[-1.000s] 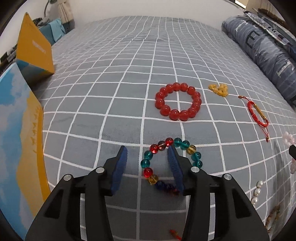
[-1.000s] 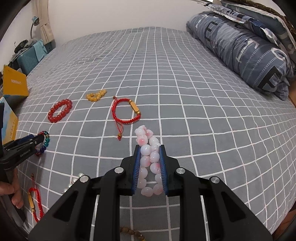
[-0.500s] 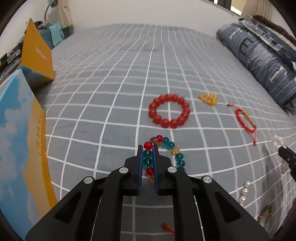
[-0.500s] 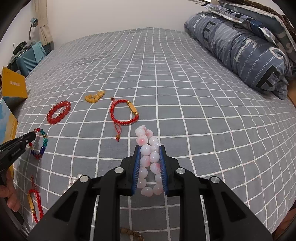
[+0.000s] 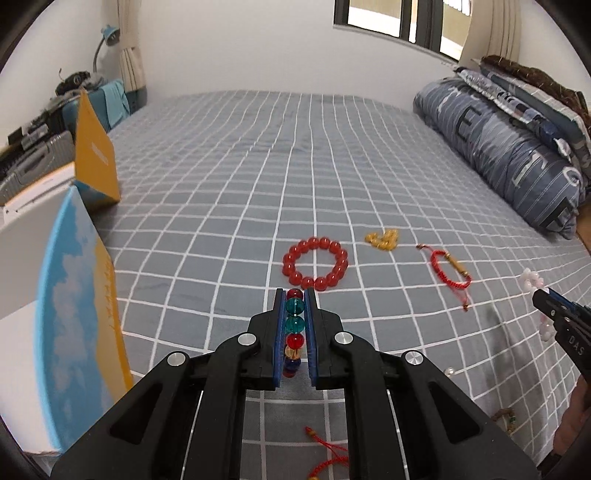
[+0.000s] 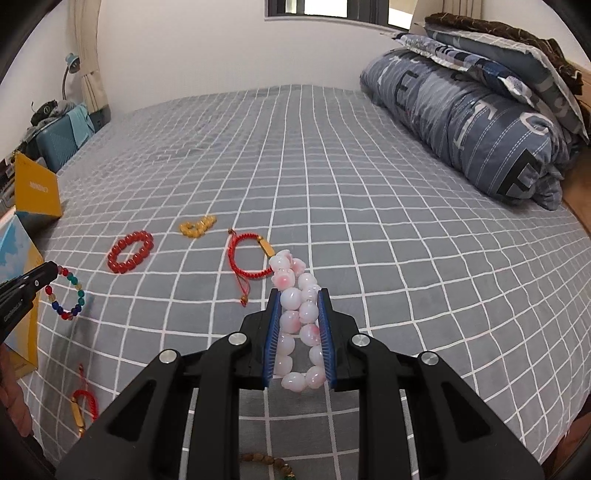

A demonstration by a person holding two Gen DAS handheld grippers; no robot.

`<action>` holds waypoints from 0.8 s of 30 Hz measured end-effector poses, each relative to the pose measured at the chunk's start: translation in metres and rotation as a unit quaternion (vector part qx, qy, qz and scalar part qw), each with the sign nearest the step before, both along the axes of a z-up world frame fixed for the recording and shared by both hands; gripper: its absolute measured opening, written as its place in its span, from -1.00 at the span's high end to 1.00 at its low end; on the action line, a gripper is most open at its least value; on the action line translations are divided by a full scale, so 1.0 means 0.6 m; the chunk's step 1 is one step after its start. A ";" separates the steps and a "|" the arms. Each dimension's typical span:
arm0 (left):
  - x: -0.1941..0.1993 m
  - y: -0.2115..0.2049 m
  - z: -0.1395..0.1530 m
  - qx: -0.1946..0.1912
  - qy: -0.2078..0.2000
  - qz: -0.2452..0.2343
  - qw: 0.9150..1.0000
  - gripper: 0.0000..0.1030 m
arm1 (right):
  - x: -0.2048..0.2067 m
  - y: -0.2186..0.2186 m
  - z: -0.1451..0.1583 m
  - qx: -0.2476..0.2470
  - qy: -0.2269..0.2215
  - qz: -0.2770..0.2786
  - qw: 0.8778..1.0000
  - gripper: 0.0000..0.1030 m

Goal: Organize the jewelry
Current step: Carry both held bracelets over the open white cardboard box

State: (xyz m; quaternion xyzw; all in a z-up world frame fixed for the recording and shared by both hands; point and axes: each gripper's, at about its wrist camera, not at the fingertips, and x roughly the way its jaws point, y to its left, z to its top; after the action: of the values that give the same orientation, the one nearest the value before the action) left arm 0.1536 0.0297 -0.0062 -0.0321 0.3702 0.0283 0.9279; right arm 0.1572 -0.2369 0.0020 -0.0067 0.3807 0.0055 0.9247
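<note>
Two bracelets are in the air now, one in each claw. The left gripper [image 5: 294, 328] is clenched on the multicoloured bead bracelet [image 5: 295, 325], beads stacked in a line between its blue pads. A second ago that claw stood wide open around the loop as it lay flat on the bedsheet [image 5: 229, 206]; half a second ago it had pinched one side. Now, in the right wrist view, the bracelet [image 6: 66, 295] hangs as a free loop from the left fingertips, clear of the sheet. That pick looks complete.

The right gripper [image 6: 297, 325] is still clamped on the pale pink bead bracelet [image 6: 297, 317], doubled between its pads exactly as in both earlier views, and the loop appears raised off the bed.

Further out, nothing has shifted: the red bead bracelet [image 5: 315, 268], the little heap of amber beads [image 5: 383, 238] and the red cord bracelet with its gold tube [image 5: 451, 269] lie well apart on the grid. At the left edge stands the blue-and-yellow box [image 5: 74, 314], a likely home for both catches, I'd judge. The left view has tilted upward, taking in wall and window [image 5: 391, 18].
</note>
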 end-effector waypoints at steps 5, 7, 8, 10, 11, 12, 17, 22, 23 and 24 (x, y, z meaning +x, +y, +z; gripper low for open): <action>-0.024 -0.002 0.030 0.010 -0.017 -0.001 1.000 0.82 | -0.014 0.008 0.019 -0.005 -0.010 0.000 1.000 0.63; -0.034 -0.001 0.041 0.011 -0.022 -0.001 1.000 0.82 | -0.020 0.011 0.027 -0.004 -0.013 0.002 1.000 0.63; -0.040 0.000 0.045 0.011 -0.024 -0.001 1.000 0.82 | -0.023 0.013 0.030 -0.004 -0.014 0.002 1.000 0.63; -0.055 0.006 0.057 0.012 -0.029 0.001 0.999 0.82 | -0.031 0.018 0.040 -0.004 -0.018 0.002 1.000 0.63; -0.060 0.009 0.062 0.012 -0.030 0.001 0.999 0.82 | -0.033 0.019 0.043 -0.003 -0.018 0.003 1.000 0.63; -0.068 0.014 0.070 0.011 -0.032 0.002 0.999 0.82 | -0.037 0.023 0.048 -0.002 -0.019 0.004 1.000 0.63; -0.101 0.031 0.105 0.015 -0.038 0.005 0.999 0.82 | -0.054 0.053 0.071 -0.003 -0.022 0.010 1.000 0.63; -0.131 0.067 0.138 0.012 -0.045 0.020 0.999 0.82 | -0.063 0.098 0.093 -0.001 -0.026 0.023 0.999 0.63; -0.137 0.078 0.145 0.011 -0.046 0.026 0.999 0.82 | -0.064 0.107 0.097 0.001 -0.027 0.026 0.999 0.63; -0.142 0.088 0.150 0.010 -0.047 0.031 0.998 0.82 | -0.065 0.118 0.103 0.002 -0.029 0.030 0.999 0.63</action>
State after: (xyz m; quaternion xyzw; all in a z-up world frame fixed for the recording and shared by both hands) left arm 0.0682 0.0825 0.0841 -0.0361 0.3243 0.0595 0.9434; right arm 0.1185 -0.1658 0.0637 -0.0164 0.3538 0.0341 0.9346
